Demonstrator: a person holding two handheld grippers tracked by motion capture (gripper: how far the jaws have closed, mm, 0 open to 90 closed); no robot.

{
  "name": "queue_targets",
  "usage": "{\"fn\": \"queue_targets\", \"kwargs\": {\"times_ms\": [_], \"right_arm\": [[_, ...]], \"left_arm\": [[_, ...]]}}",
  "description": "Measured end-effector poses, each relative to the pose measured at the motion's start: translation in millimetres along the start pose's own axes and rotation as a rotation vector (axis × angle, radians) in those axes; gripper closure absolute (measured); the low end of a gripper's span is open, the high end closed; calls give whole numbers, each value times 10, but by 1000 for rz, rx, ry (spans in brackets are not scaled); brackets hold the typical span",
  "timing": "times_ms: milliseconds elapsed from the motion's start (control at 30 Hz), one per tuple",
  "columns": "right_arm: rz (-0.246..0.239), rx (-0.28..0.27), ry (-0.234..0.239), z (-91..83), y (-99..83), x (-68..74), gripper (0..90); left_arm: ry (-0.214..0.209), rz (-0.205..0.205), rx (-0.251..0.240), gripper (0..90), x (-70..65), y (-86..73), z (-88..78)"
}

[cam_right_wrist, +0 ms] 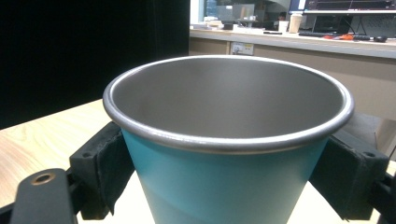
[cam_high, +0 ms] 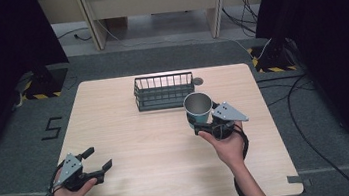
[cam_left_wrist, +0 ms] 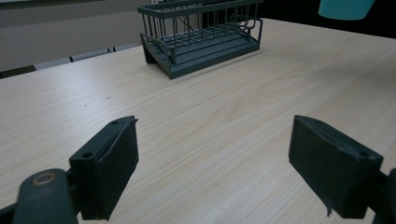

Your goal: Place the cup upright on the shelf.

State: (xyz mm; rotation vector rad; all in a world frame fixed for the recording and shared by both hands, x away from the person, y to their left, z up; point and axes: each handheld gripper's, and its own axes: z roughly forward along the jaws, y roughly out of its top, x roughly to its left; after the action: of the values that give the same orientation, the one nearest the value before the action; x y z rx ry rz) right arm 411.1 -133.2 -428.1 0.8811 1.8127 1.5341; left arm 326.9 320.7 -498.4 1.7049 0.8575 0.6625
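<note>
A teal cup (cam_high: pixel 197 109) with a bare metal inside is held upright above the table, just in front of the dark wire basket (cam_high: pixel 164 91). My right gripper (cam_high: pixel 204 122) is shut on the cup; in the right gripper view the cup (cam_right_wrist: pixel 229 158) sits between both black pads (cam_right_wrist: pixel 108 170), its mouth empty. My left gripper (cam_high: pixel 98 160) rests low near the table's front left with its jaws wide apart and nothing between them; in the left gripper view (cam_left_wrist: pixel 215 168) bare wood lies between the pads. That view also shows the basket (cam_left_wrist: pixel 201 37) far ahead and the cup's base (cam_left_wrist: pixel 345 8) at the top right.
The wooden table (cam_high: pixel 133 148) carries the empty basket at its back centre, beside a small round grommet (cam_high: pixel 197 81). Grey carpet, cables and dark curtains surround the table. A long counter stands behind.
</note>
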Motion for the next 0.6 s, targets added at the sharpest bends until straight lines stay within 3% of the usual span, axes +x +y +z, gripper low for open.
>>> {"fn": "queue_targets", "kwargs": {"times_ms": [600], "right_arm": [[4,2,-8,168,58,3,159]], "left_arm": [[1,-4,-3,155,3,0,-3]]}}
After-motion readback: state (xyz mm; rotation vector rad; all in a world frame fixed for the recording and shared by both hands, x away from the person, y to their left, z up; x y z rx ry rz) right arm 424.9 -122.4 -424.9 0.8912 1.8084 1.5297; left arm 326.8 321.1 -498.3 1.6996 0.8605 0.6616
